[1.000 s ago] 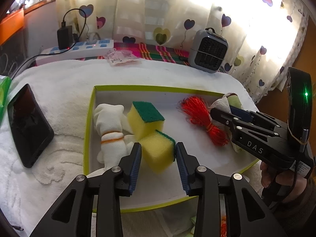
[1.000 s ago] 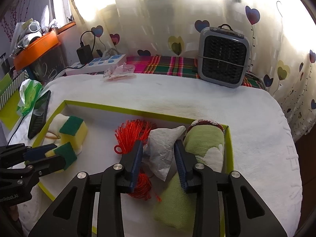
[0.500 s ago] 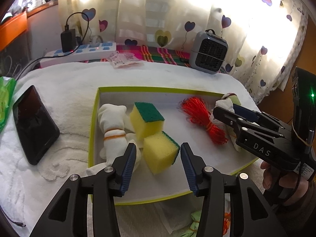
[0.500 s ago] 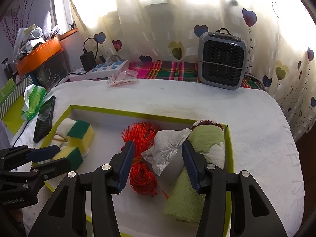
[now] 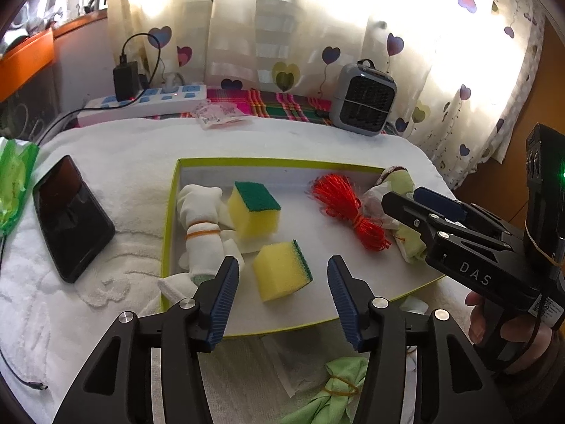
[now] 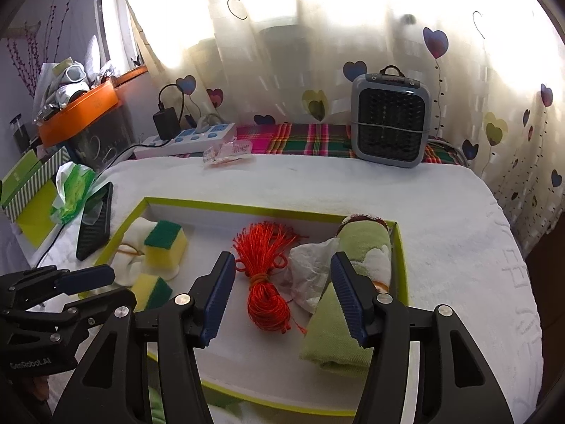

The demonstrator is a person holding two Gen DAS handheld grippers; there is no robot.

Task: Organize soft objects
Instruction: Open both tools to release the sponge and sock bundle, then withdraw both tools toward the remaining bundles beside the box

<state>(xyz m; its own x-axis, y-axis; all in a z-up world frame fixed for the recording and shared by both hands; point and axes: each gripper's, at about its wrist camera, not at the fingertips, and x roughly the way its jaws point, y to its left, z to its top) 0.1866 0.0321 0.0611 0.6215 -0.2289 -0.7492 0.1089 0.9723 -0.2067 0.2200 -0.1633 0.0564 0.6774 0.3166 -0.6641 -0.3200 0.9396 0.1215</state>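
Observation:
A white tray with a green rim [image 5: 275,162] holds two yellow sponges with green tops, one near [image 5: 279,282] and one farther back [image 5: 254,208]. Beside them lie a white sock roll [image 5: 201,226], a red string bundle [image 5: 346,208], crumpled white tissue [image 6: 310,275] and a rolled green towel [image 6: 363,247]. My left gripper [image 5: 282,265] hovers over the near sponge. Its jaws are opening and stand clear of the sponge's sides. My right gripper [image 6: 282,258] hangs above the red string [image 6: 265,282] and the tissue. Its jaws are opening too and touch nothing.
The tray rests on a table covered with a white towel. A black phone [image 5: 70,215] lies left of it, and a knotted green cloth [image 5: 339,388] lies in front. At the back stand a power strip [image 5: 152,99] and a grey heater [image 5: 363,99].
Both pairs of jaws have spread wider. The near sponge now lies free of the left fingers and the tissue free of the right ones. The right gripper has drawn back slightly.

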